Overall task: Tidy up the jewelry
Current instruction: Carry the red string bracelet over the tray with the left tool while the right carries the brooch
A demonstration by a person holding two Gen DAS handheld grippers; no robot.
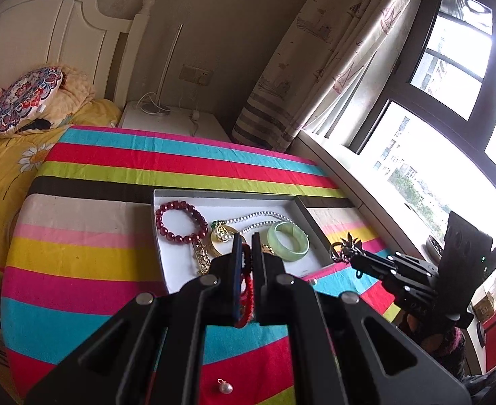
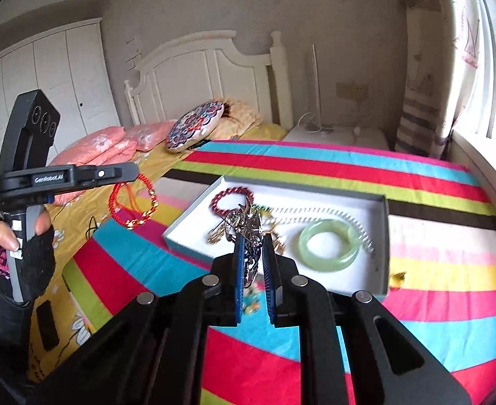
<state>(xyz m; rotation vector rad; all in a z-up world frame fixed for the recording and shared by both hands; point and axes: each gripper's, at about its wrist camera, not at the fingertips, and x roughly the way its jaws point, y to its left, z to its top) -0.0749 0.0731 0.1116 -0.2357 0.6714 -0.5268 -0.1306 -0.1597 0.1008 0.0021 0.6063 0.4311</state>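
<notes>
Striped cloth (image 1: 112,175): multicoloured bands, covers the work surface; carries all items below.

Tray (image 1: 166,236): shallow white box on the cloth, at 12 o'clock from both grippers.

Left gripper (image 1: 246,239): jaws clamped on a red cord bracelet (image 1: 246,290); in the right wrist view the cord's loops hang free beneath it, held in the air well apart from the tray, at the tray's 9 o'clock.

Right gripper (image 2: 254,239): jaws closed on a silver filigree ornament (image 2: 249,253), held over the tray's near edge.

Jade bangle (image 1: 287,239): pale green, lies flat in the tray, at 2 o'clock from the right gripper's tips.

Dark red bead bracelet (image 1: 180,218): in the tray's far left corner, at 11 o'clock from the left gripper.

Pearl strand (image 1: 264,217): in the tray, just behind the bangle.

Gold pendant (image 1: 221,233): mid-tray, between bracelet and bangle.

Loose pearl drop (image 1: 225,387): on the cloth, at 6 o'clock below the left gripper.
</notes>
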